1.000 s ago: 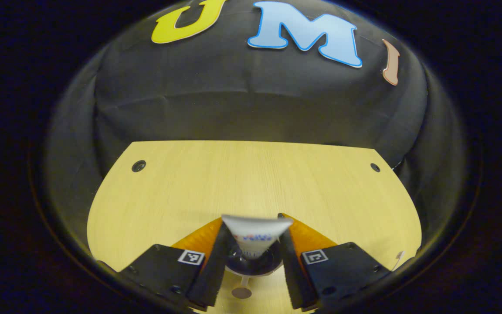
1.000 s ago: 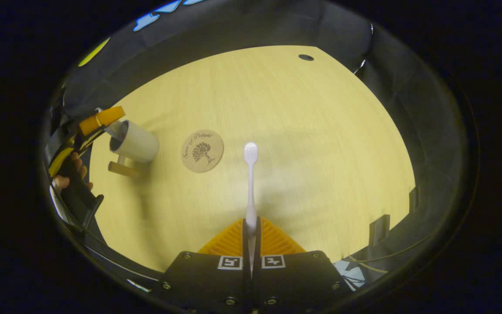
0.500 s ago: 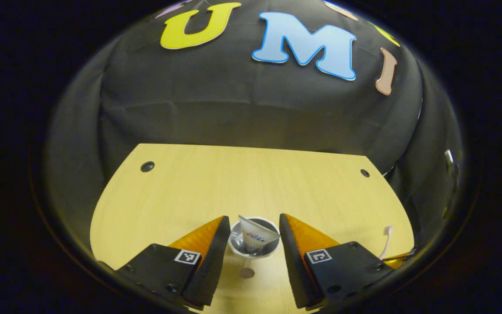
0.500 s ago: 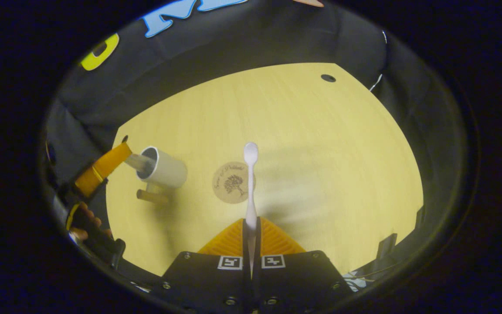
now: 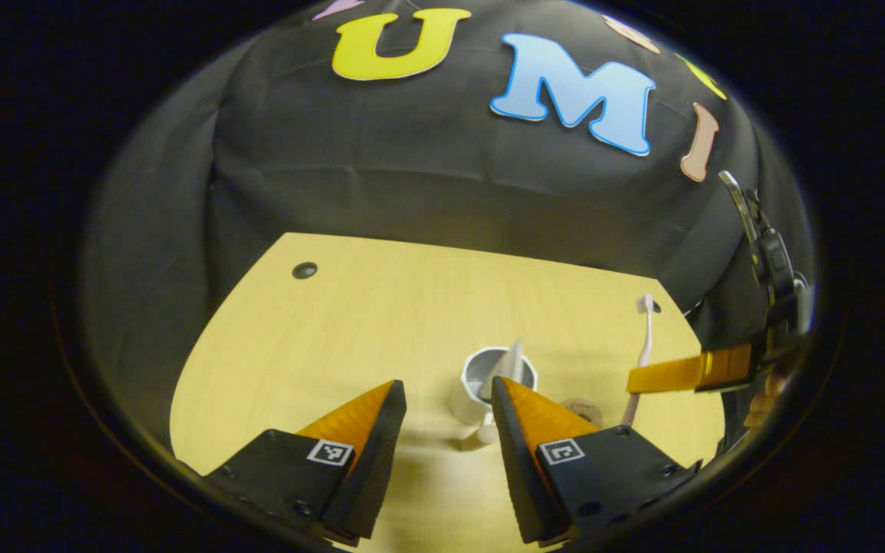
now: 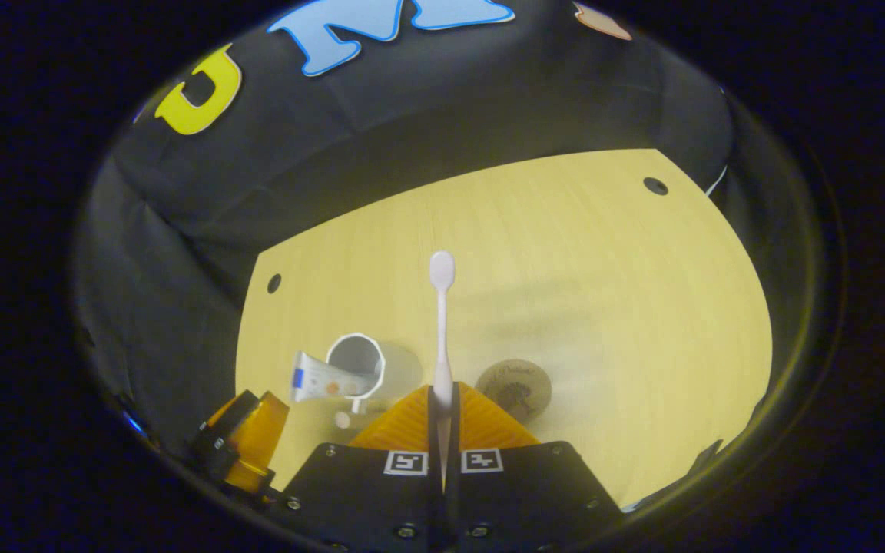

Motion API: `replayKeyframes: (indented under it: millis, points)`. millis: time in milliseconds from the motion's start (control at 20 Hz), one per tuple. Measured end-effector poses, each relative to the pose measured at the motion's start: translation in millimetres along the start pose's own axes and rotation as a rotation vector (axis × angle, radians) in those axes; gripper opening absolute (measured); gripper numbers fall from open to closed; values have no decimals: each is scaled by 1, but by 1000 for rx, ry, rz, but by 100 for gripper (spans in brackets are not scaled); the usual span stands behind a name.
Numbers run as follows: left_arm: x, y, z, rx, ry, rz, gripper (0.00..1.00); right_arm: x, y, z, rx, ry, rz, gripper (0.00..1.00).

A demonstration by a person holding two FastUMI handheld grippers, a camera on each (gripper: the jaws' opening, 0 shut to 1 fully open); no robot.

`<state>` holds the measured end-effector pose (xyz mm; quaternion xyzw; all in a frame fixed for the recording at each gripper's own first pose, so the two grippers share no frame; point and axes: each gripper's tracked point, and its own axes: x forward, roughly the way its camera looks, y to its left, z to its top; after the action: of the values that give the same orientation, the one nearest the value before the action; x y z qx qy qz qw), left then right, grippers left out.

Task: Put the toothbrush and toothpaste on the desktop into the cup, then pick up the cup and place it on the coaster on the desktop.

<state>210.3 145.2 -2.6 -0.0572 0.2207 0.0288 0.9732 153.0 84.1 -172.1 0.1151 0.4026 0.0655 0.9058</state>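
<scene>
The toothbrush (image 6: 441, 322) is clamped by its handle between the closed fingers of the right gripper (image 6: 442, 393). Its long axis runs straight forward along those fingers, head (image 6: 442, 270) foremost and clear of the desktop (image 6: 604, 292). In the left gripper view the same toothbrush (image 5: 644, 338) stands roughly upright to the right of the cup, held by the right gripper (image 5: 669, 376).

The cup (image 6: 362, 365) stands on the desktop just to the left of the right gripper's fingers, mouth up and handle facing the camera. The toothpaste (image 6: 319, 382) is already in it, flat crimped end leaning out over the rim to the left. The coaster (image 6: 515, 384) lies flat just to the right of the fingers, apart from the cup. The toothbrush must therefore travel left and tip tail-down to enter the cup's mouth; the right gripper is the nearer and the only loaded one.

The left gripper (image 5: 442, 392) is released, fingers spread and empty, with the cup (image 5: 492, 384) and toothpaste (image 5: 513, 359) beyond its right finger.

Against the earlier frames: a second ago the left gripper held the toothpaste over the cup; half a second ago it had let go. It has since drawn back and away. The right gripper has closed in, so cup and coaster now flank its fingers.
</scene>
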Motion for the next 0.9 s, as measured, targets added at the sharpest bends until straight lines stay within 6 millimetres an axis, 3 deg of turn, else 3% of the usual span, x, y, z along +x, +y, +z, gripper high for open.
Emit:
replayKeyframes:
  millis: [200, 450, 500, 650, 700, 900]
  points:
    - [-19, 28, -8, -19, 4, 38, 73, 14, 35, 38, -4, -72, 36, 1]
    - [-46, 68, -21, -60, 8, 104, 70, 35, 67, 67, -10, -174, 83, 1]
    - [-50, 76, -22, -70, 7, 118, 73, 39, 72, 72, -20, -199, 90, 1]
    - [-64, 100, -25, -91, 7, 163, 70, 52, 77, 70, -63, -231, 91, 1]
    - [-67, 106, -28, -97, 8, 177, 73, 55, 79, 68, -83, -239, 91, 1]
    - [-78, 119, -36, -125, 16, 211, 73, 65, 97, 70, -134, -319, 140, 2]
